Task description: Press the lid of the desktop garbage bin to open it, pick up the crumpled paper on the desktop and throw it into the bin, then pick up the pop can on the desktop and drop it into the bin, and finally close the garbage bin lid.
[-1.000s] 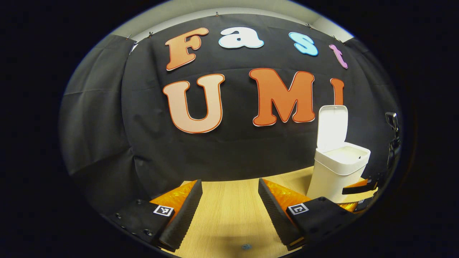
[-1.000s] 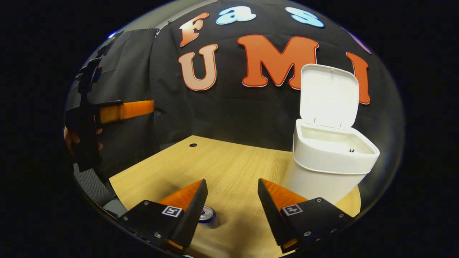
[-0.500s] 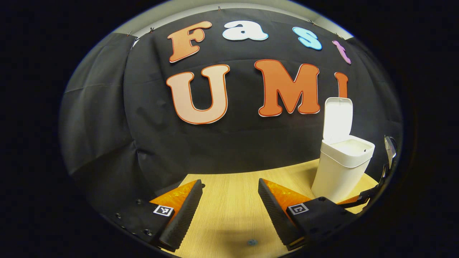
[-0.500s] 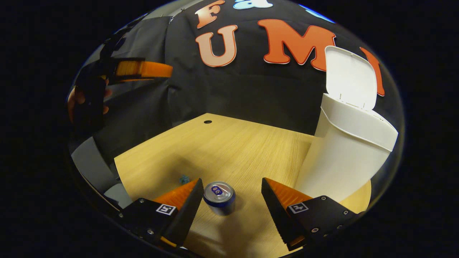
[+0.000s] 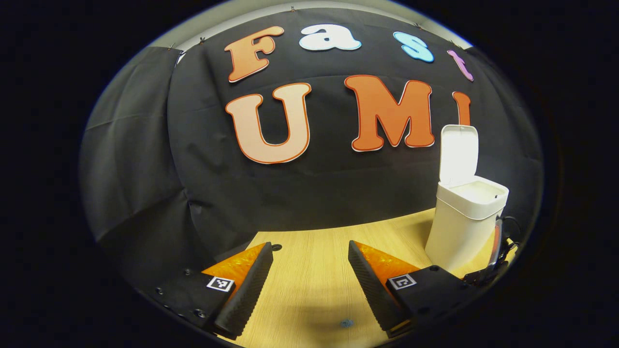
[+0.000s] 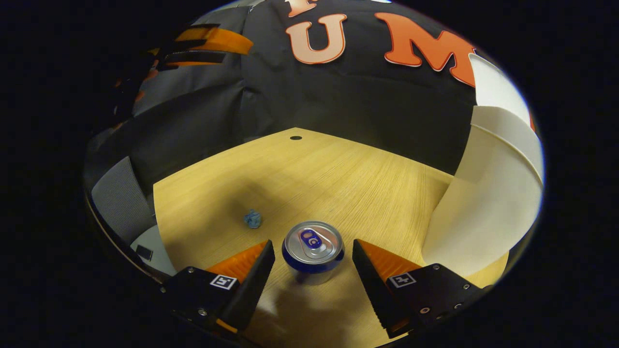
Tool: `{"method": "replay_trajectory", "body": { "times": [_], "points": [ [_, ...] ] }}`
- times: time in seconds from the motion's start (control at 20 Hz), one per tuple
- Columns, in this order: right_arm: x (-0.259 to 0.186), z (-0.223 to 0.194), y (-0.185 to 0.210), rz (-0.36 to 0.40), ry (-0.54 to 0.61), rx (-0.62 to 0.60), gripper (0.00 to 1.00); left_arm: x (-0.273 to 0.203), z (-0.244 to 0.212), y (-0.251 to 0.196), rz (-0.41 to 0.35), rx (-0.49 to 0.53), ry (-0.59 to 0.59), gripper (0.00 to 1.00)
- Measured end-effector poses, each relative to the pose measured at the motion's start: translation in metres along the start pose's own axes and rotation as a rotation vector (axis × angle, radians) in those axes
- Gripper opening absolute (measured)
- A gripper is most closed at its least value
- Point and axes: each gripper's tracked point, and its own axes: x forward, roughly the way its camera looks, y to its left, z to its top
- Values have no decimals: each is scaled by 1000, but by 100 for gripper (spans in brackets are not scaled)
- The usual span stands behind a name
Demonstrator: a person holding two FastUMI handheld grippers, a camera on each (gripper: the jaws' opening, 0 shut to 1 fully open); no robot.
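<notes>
A pop can [image 6: 313, 251] with a silver top and blue body stands upright on the wooden desktop [image 6: 338, 174], between the fingers of my open right gripper [image 6: 313, 251], which touch nothing. A small blue crumpled paper [image 6: 252, 219] lies left of the can; it also appears as a blue speck, the crumpled paper [image 5: 346, 323], below my open left gripper [image 5: 309, 261]. The white bin [image 5: 464, 227] stands at the right with its lid [image 5: 458, 154] raised. In the right gripper view the bin [image 6: 488, 203] is close on the right. The left gripper [image 6: 193, 46] hangs at upper left there.
A round cable hole [image 6: 295, 138] sits near the desktop's far edge. A grey chair back [image 6: 121, 203] stands beyond the desk's left edge. The black cloth wall closes the back. Part of the right gripper [image 5: 495, 251] pokes in beside the bin in the left gripper view.
My right gripper has dropped and tilted down toward the can, which now sits between its fingers. The left gripper has drifted slightly; both stay open.
</notes>
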Motion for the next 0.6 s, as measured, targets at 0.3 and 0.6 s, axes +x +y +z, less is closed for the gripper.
{"method": "replay_trajectory", "body": {
  "times": [0.3, 0.6],
  "points": [
    [23, -24, -3, -17, 61, 18, 98, -5, 4, 7, 13, 28, -11, 97],
    [27, -26, -1, -41, 67, 39, 89, -6, -4, 9, -2, 12, 10, 97]
  ]
}}
